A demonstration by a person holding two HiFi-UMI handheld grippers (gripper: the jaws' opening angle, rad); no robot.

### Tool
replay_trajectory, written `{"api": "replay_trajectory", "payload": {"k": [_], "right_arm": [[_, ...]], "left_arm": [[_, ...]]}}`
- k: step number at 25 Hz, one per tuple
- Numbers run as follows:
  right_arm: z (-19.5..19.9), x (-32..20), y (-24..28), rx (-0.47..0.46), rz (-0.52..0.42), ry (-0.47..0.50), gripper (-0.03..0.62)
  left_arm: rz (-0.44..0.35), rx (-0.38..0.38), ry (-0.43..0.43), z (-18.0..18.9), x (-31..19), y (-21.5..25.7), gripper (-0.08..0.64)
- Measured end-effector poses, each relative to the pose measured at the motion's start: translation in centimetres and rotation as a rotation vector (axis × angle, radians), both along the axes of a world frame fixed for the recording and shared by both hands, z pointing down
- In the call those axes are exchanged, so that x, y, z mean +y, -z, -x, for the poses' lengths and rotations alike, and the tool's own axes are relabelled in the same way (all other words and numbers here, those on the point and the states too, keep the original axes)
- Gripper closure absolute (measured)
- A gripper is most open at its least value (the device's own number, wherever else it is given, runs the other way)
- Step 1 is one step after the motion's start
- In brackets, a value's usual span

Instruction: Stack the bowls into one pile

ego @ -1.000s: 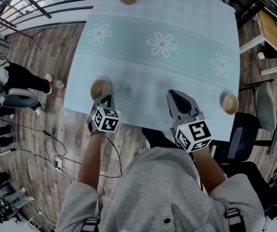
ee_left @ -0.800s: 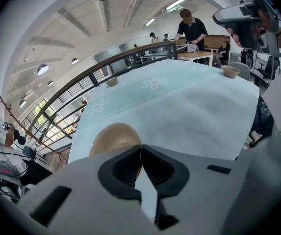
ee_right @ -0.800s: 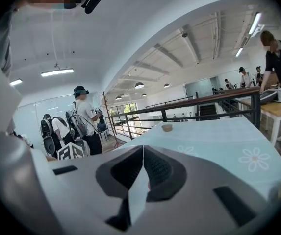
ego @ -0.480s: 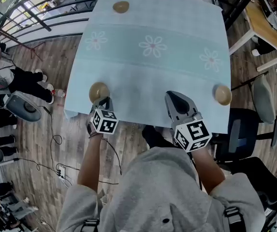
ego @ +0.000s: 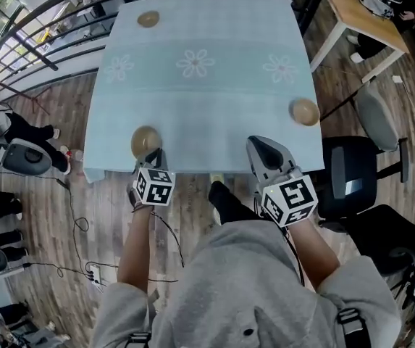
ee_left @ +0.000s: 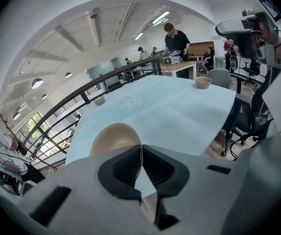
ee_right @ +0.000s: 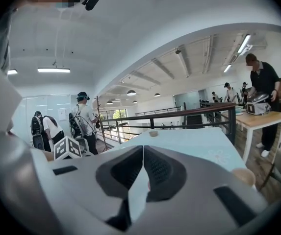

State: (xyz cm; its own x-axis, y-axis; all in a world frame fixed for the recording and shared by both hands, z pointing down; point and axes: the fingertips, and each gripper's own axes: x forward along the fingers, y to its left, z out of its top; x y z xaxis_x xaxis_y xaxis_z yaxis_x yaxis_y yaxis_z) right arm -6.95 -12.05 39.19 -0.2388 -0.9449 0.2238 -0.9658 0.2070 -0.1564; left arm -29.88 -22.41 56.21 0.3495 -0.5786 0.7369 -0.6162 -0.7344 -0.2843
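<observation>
The left gripper (ego: 152,156) pinches the rim of a bowl (ego: 145,140) at the near left edge of the surface (ego: 214,100). The right gripper (ego: 263,148), clenched on nothing, is nearer the right bowl (ego: 305,112); the third bowl (ego: 148,19) sits far left

An open-plan office: desk (ego: 359,17), swivel chair (ego: 352,183), mezzanine railing (ee_left: 112,77), strip lights (ee_left: 160,17).

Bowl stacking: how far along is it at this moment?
Done: nothing is stacked; the three bowls are all apart. In hand: the left gripper is shut on the rim of the near bowl; the right gripper is shut and empty. Left: bring the near bowl, the far bowl and the right bowl into one pile.
</observation>
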Motion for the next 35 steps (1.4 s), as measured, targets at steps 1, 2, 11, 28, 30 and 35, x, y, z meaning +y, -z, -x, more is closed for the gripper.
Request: {"api": "replay_trajectory", "payload": {"k": [1, 2, 11, 28, 30, 35], "right_arm": [[-0.5, 0.9, -0.2, 0.006, 0.007, -0.012, 0.565], [-1.0, 1.7, -0.3, 0.013, 0.013, -0.024, 0.565], [-5.8, 5.2, 0.9, 0.035, 0.013, -0.141, 0.565], [-23.3, 6.5, 0.1, -0.017, 0.009, -0.352, 0.565], [-24.8, 6.5, 0.0, -0.024, 0.008, -0.366, 0.565], [-28.2, 7.3, -0.3, -0.047, 0.001, -0.4, 0.565]], "left_arm": [[-0.001, 0.005, -0.014, -0.8, 0.6, -0.1, 0.534], [0.0, 0.01, -0.028, -1.6, 1.2, -0.1, 0.534], [0.006, 0.059, -0.165, -10.3, 2.6, 1.8, 0.534], [-0.002, 0.037, -0.555, -37.2, 5.3, 3.1, 0.534], [0.0, 0.03, -0.602, -39.9, 6.1, 3.1, 0.534], [0.014, -0.015, -0.708, -44.7, 8.7, 2.0, 0.534]]}}
